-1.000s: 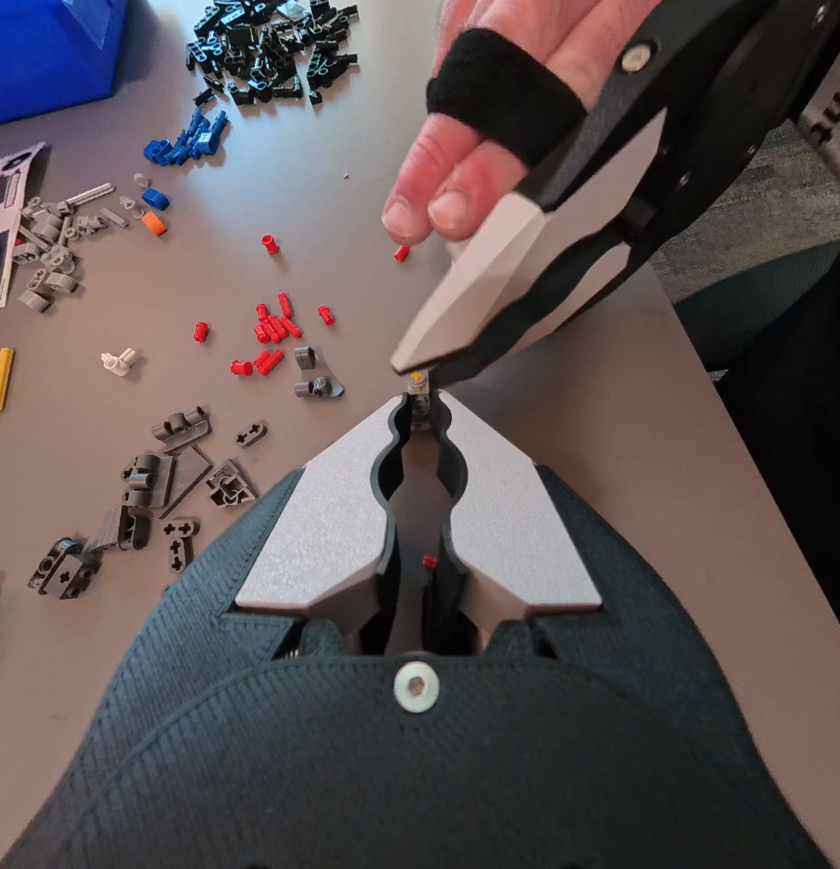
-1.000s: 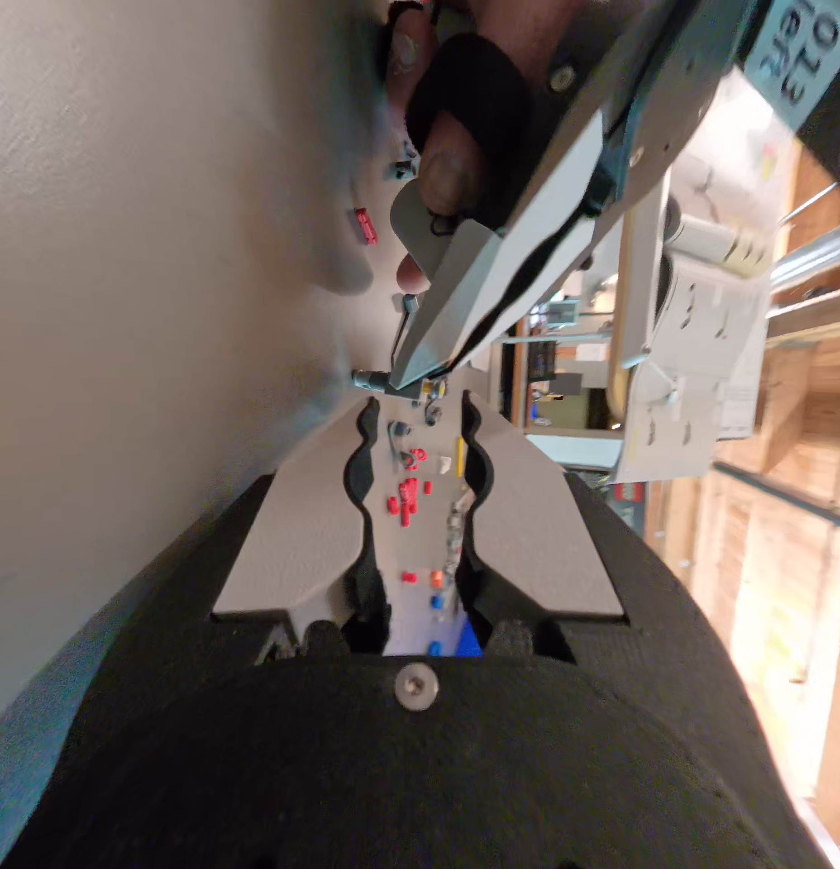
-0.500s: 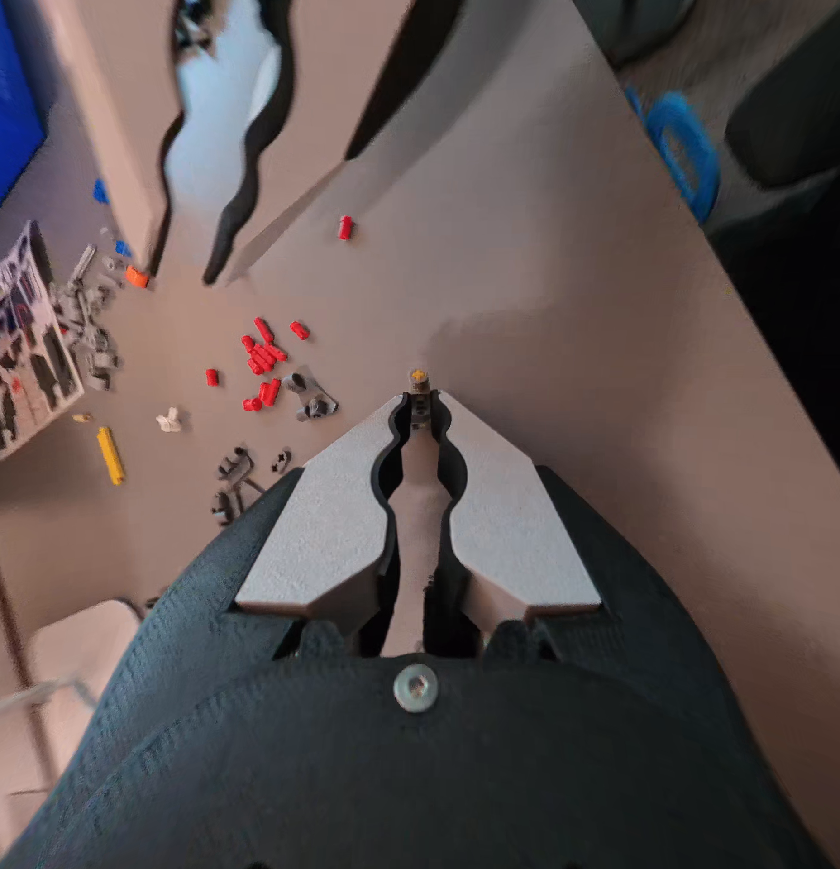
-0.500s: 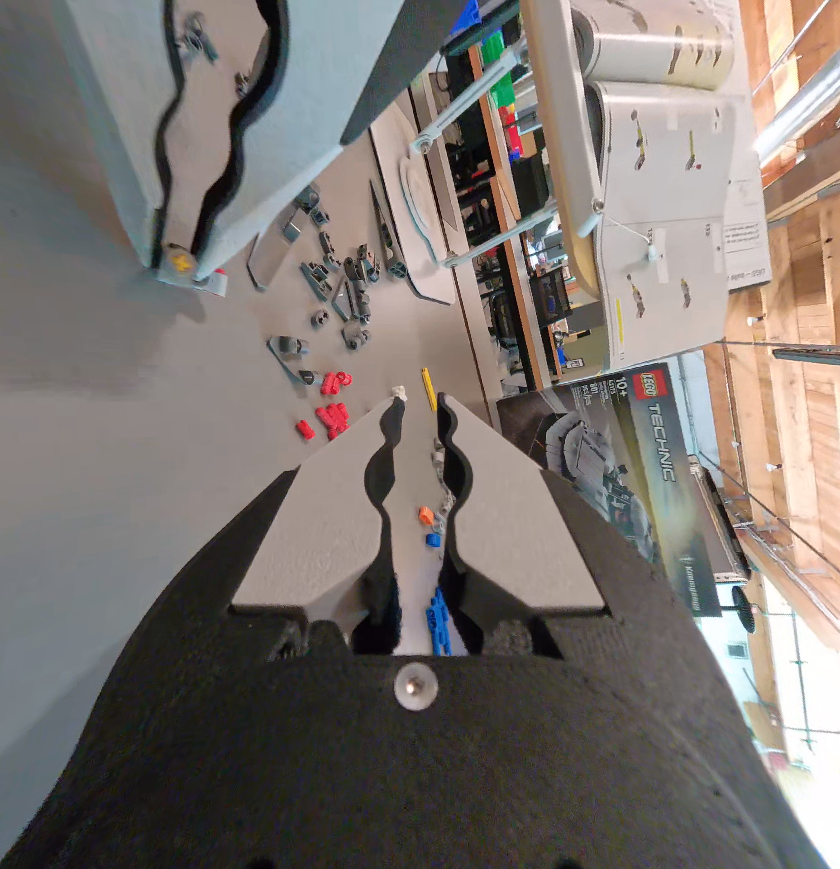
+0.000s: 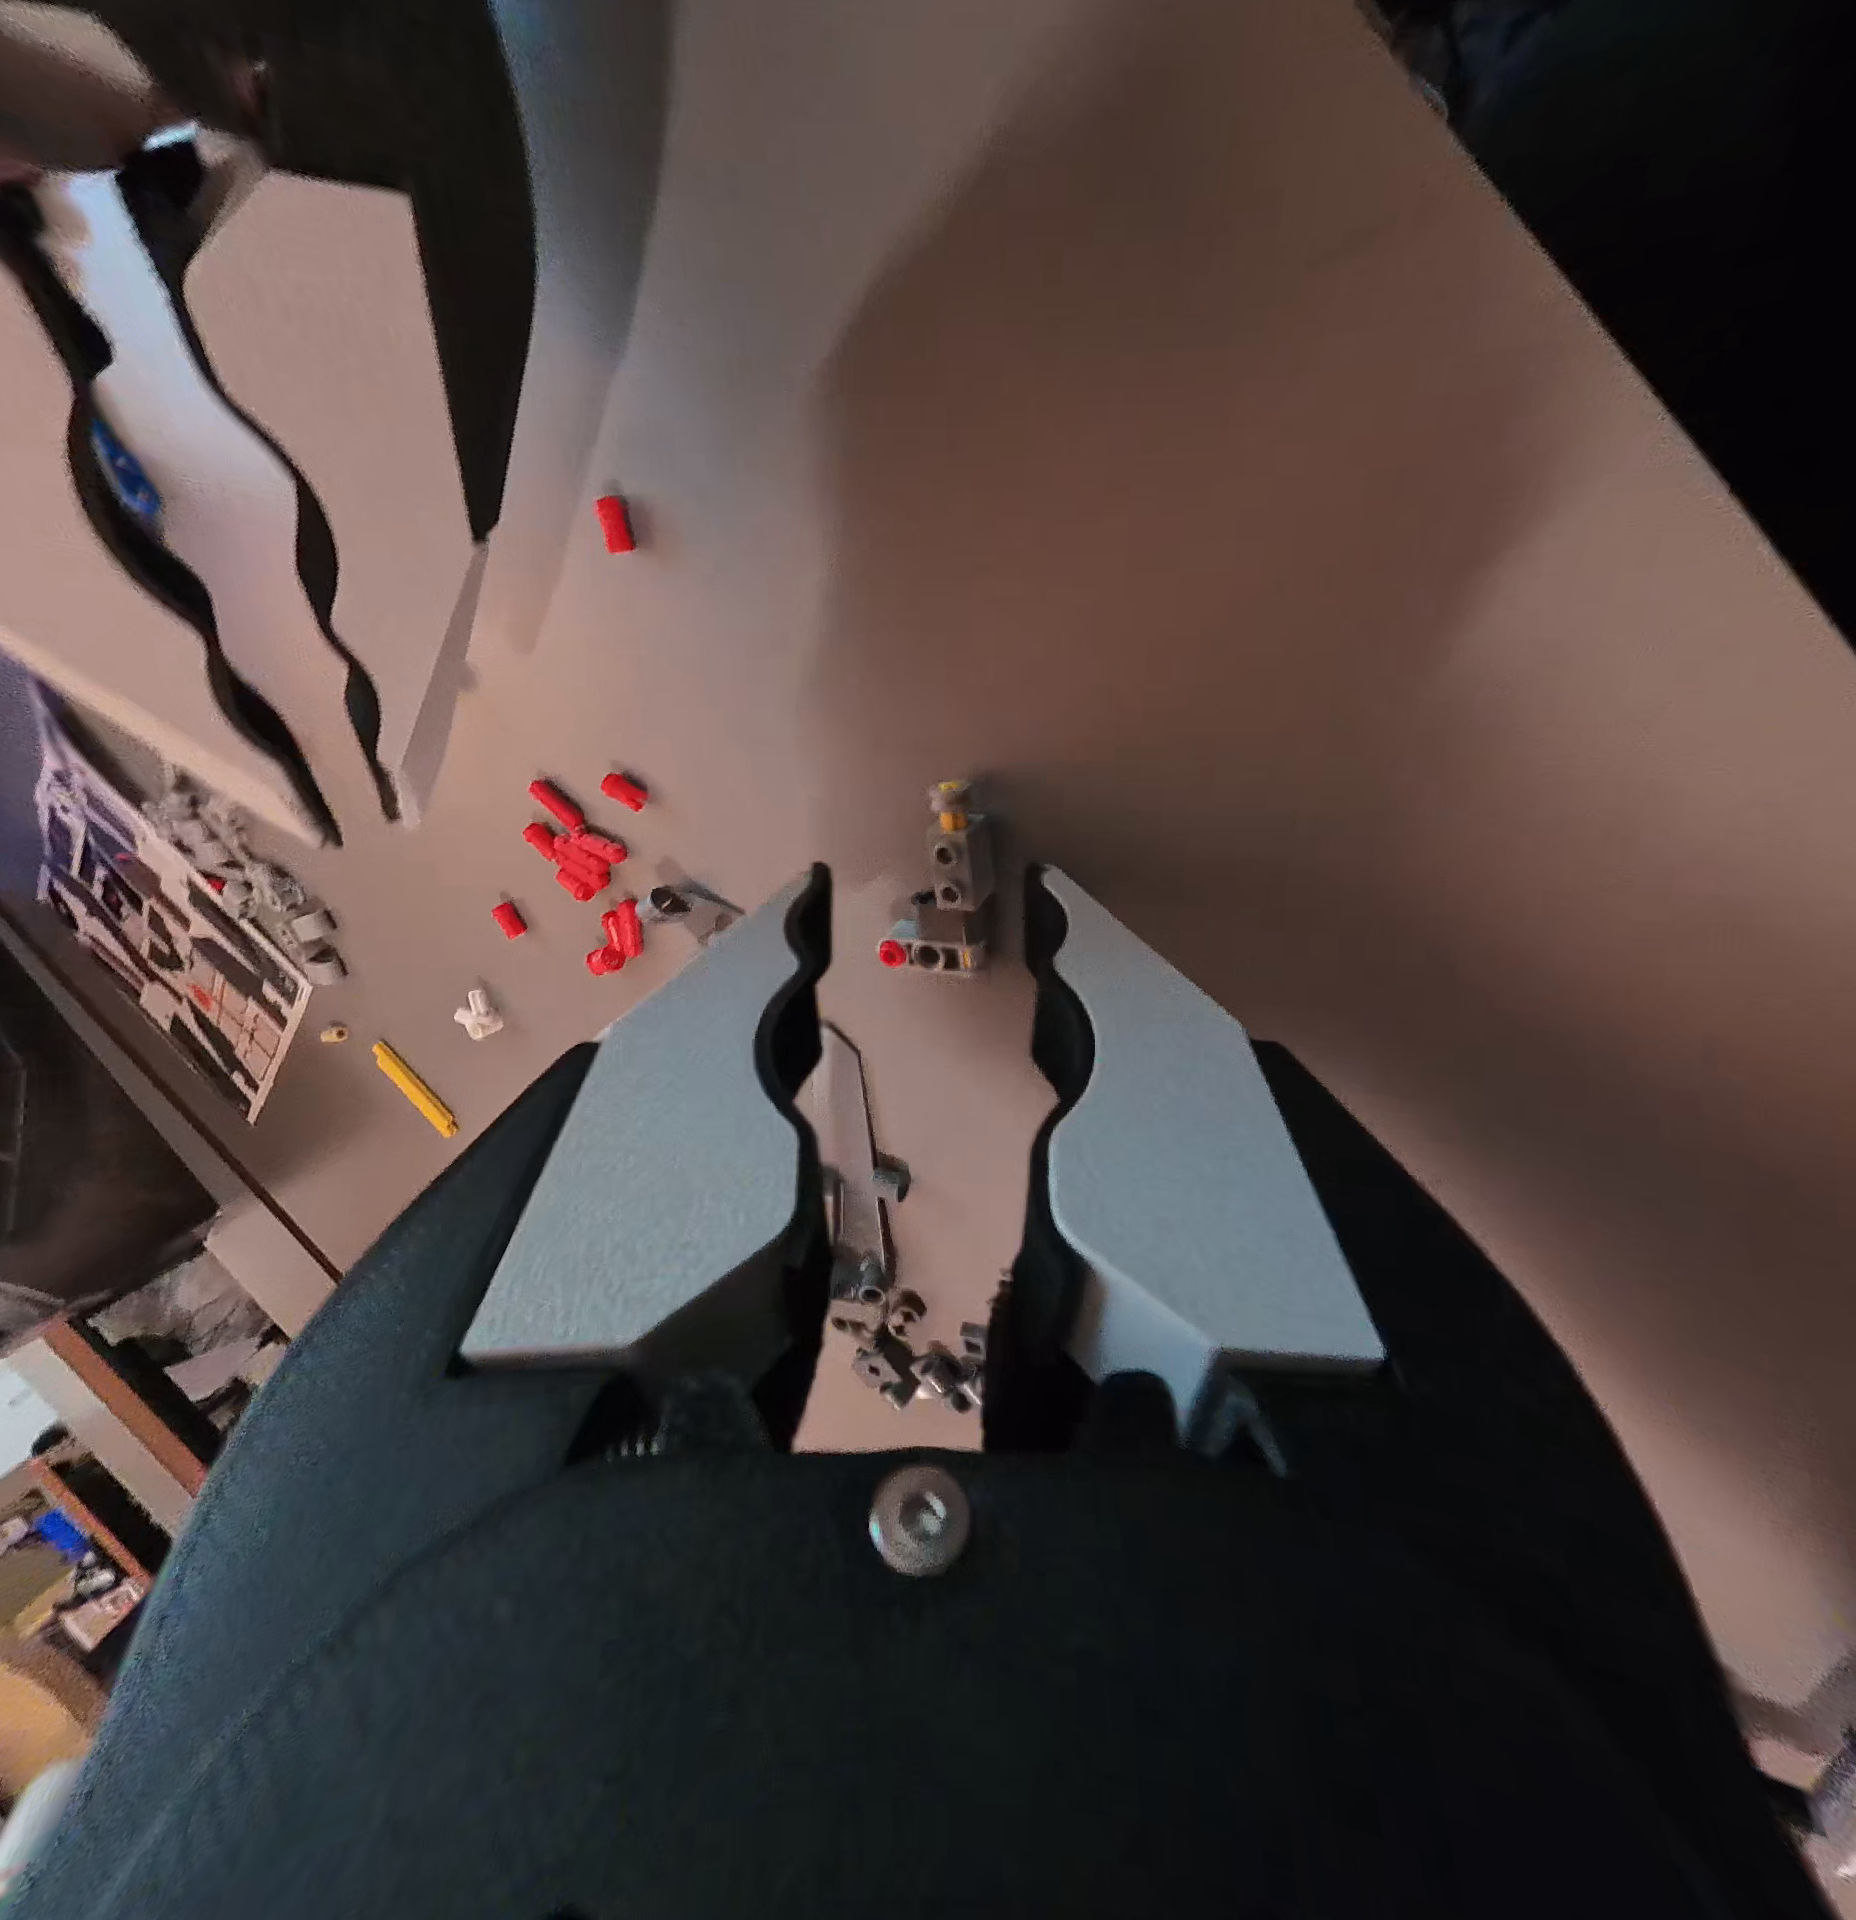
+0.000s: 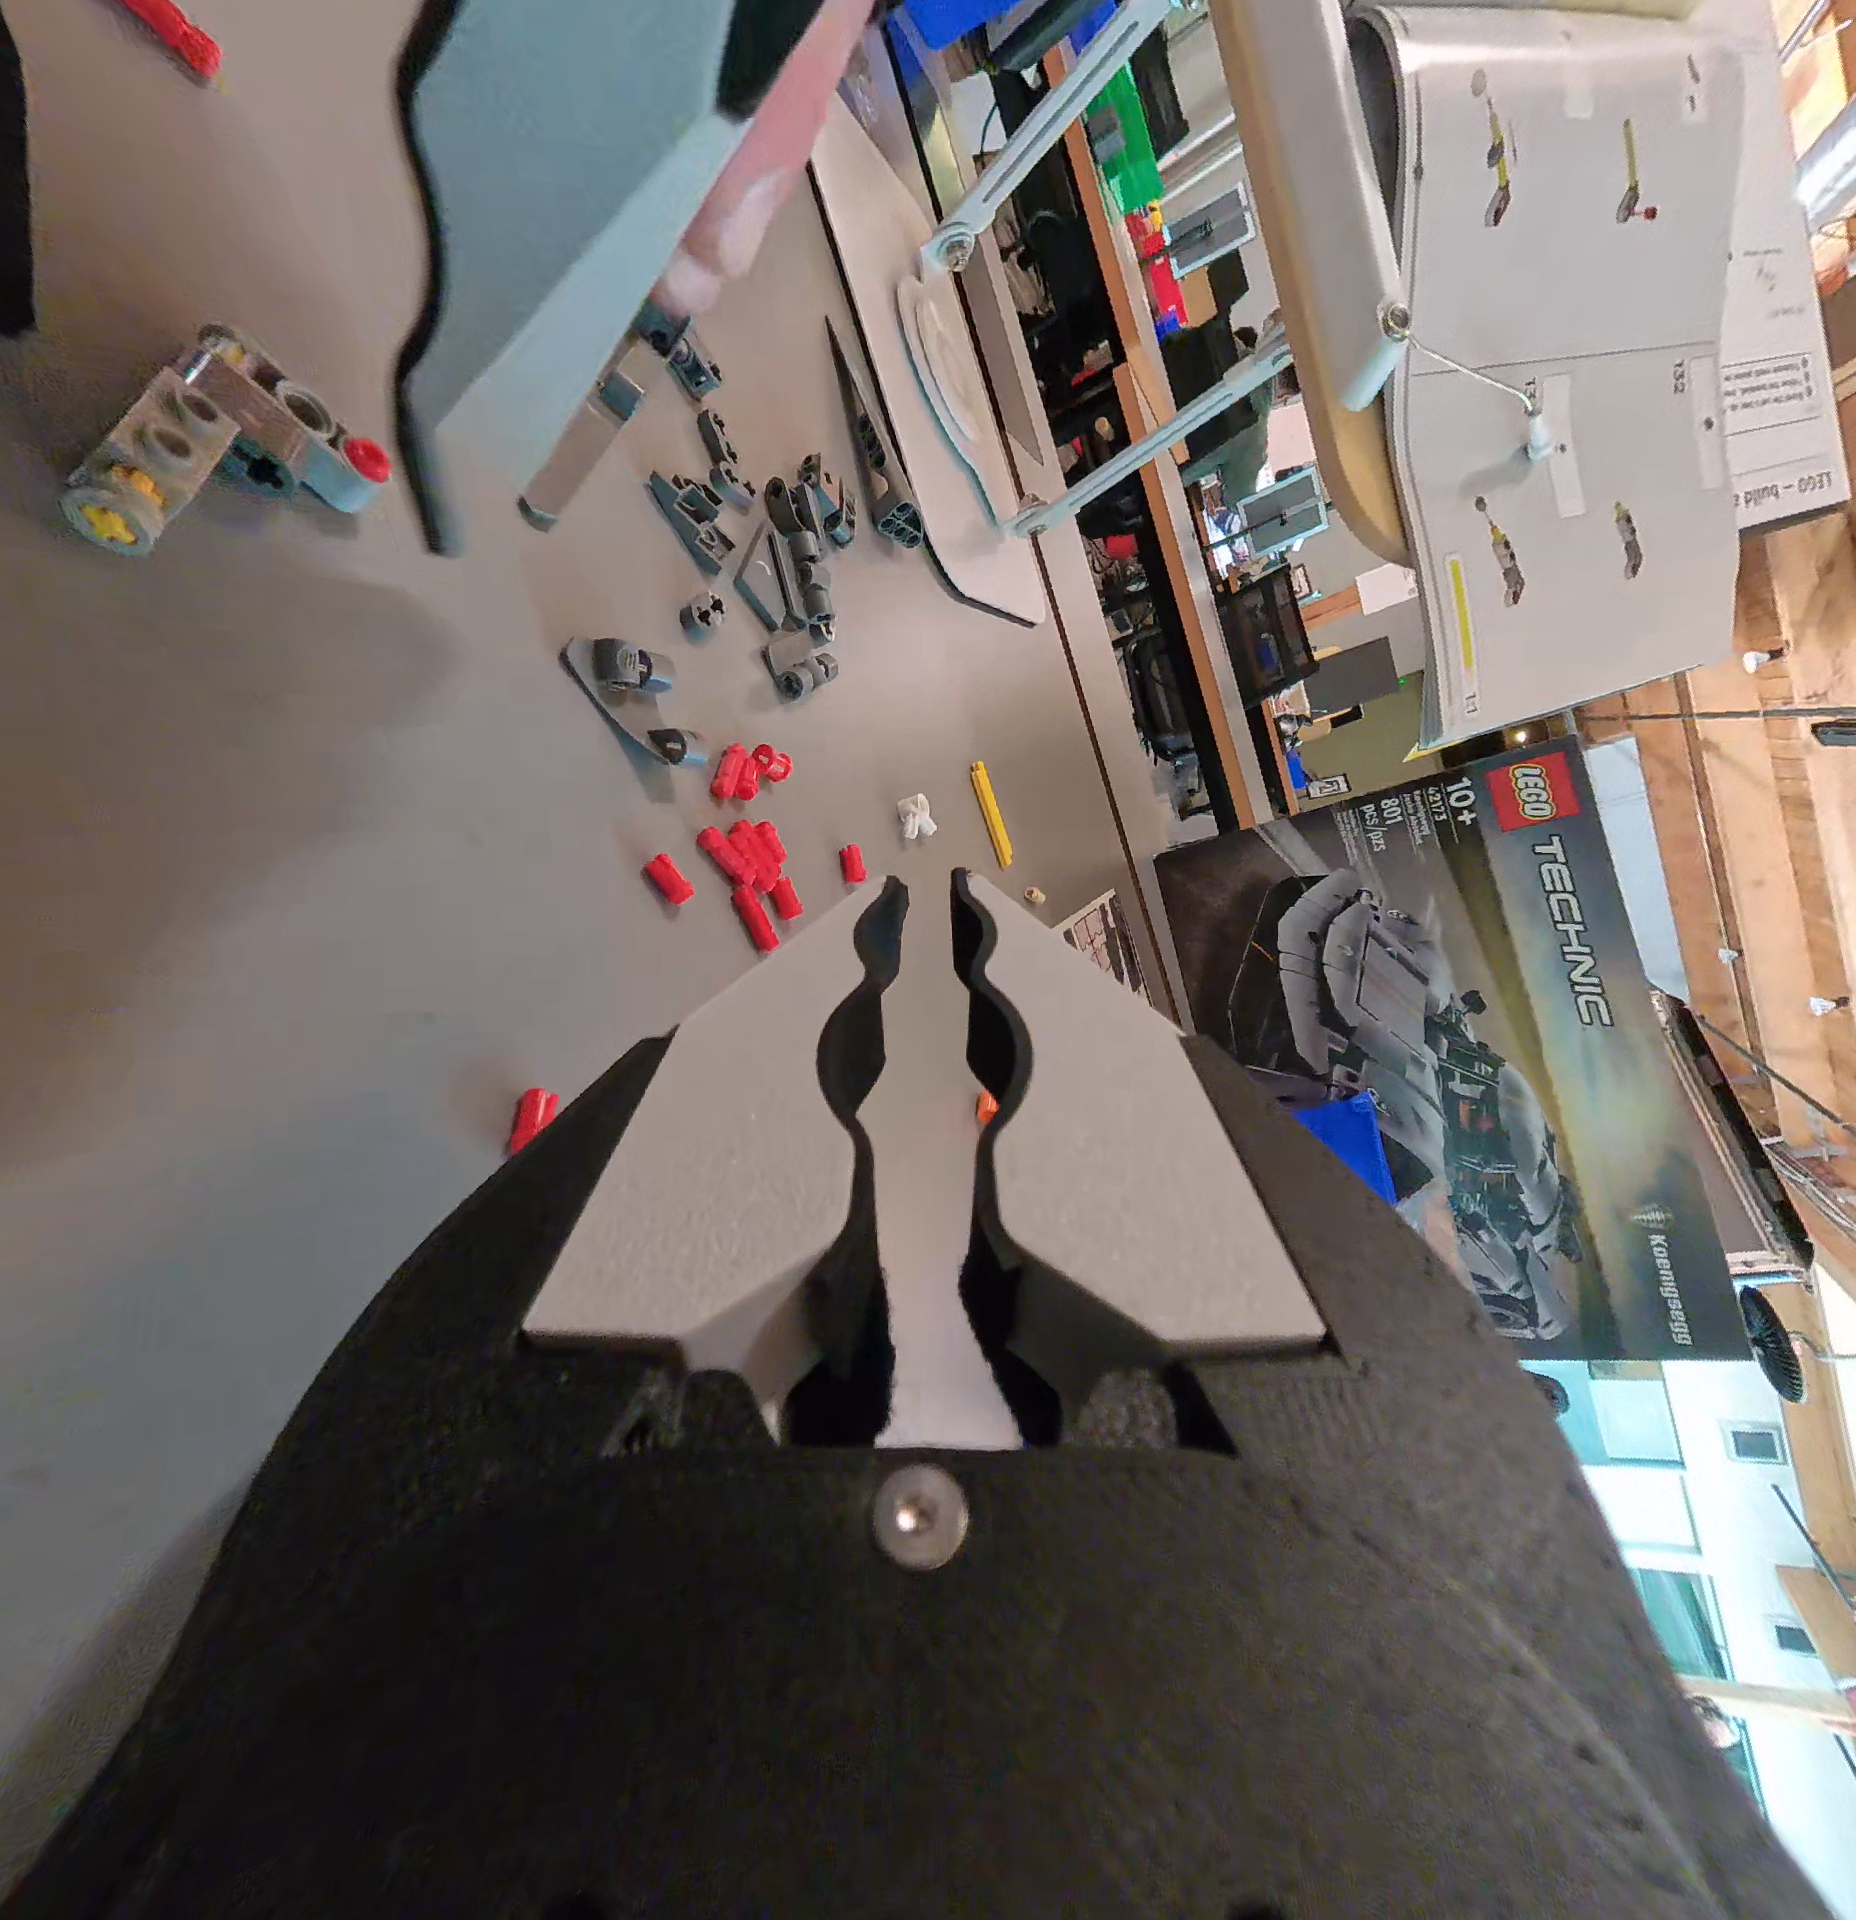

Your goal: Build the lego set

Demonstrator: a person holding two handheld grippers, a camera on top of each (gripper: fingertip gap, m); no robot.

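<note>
The left claw (image 5: 926, 883) stood wide open above the grey worktop (image 5: 1267, 623) with nothing in its grip. A small grey brick assembly (image 5: 950, 899), with a yellow pin at its far end and a red pin at its near left corner, lay on the worktop at the fingertips, between them but clear of both pads. Seen through the gap nearer the claw's body were a long flat grey piece (image 5: 851, 1153) and a huddle of small grey connectors (image 5: 908, 1361).

The right claw (image 6: 929, 883) was nearly closed, only a narrow slit left between its tips, and it gripped nothing. It hovered over the worktop just beyond a scatter of red pins (image 6: 747, 852), with one more red pin (image 6: 532, 1112) beside its left finger. A white connector (image 6: 916, 816) and a yellow axle (image 6: 989, 798) lay just ahead of its tips. Farther on was a cluster of dark grey parts (image 6: 778, 530).

In the right wrist view the assembly sat at the upper left, well apart from the right claw, with the left claw's fingers over it.

A printed sheet (image 5: 176, 914) with loose light grey pieces on it lay at the worktop's left side. A toy set box (image 6: 1475, 1039) stood at the worktop's far edge, a blue bin (image 6: 1339, 1143) just in front of it; its contents were hidden. An open instruction booklet (image 6: 1568, 364) hung on a stand behind.
</note>
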